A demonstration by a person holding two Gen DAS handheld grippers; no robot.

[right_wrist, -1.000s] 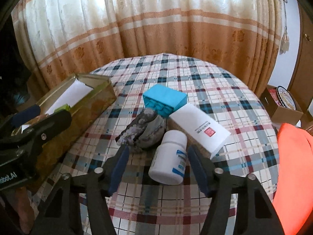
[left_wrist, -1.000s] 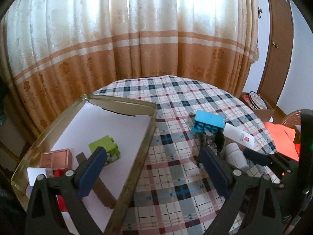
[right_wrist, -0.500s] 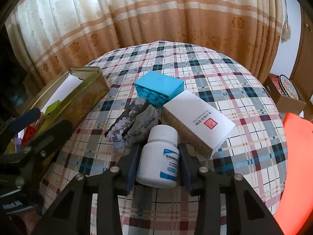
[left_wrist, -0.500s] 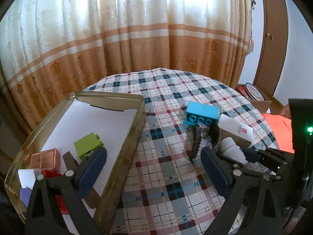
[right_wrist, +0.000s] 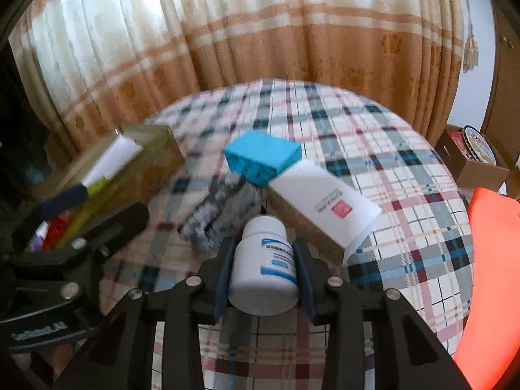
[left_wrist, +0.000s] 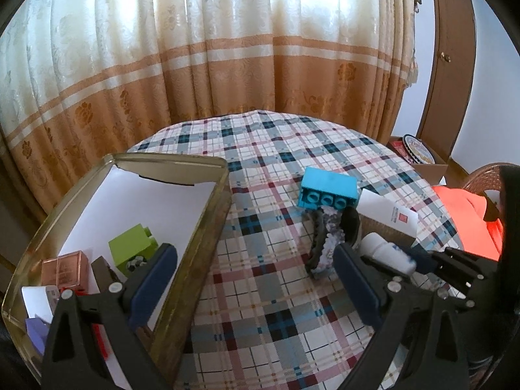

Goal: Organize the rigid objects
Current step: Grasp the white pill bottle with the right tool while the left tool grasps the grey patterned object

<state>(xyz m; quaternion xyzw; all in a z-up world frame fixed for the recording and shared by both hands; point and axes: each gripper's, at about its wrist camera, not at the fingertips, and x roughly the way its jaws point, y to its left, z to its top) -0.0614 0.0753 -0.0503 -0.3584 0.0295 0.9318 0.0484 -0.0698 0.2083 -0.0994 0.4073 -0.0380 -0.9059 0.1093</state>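
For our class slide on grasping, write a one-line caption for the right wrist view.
Right gripper closing on a white pill bottle above the plaid tablecloth, blue brick and white box beyond.

- A round desk [left_wrist: 292,149] under a plaid cloth is carrying everything.
- A shallow gold tin tray [left_wrist: 208,221] is sitting at its left side.
- A blue building block [left_wrist: 328,190] is lying near the middle of the cloth.
- A grey, crusty rock-like lump [left_wrist: 328,237] is lying just in front of the block, touching it.
- A white carton [right_wrist: 321,200] with a red mark is resting beside both, to the right.
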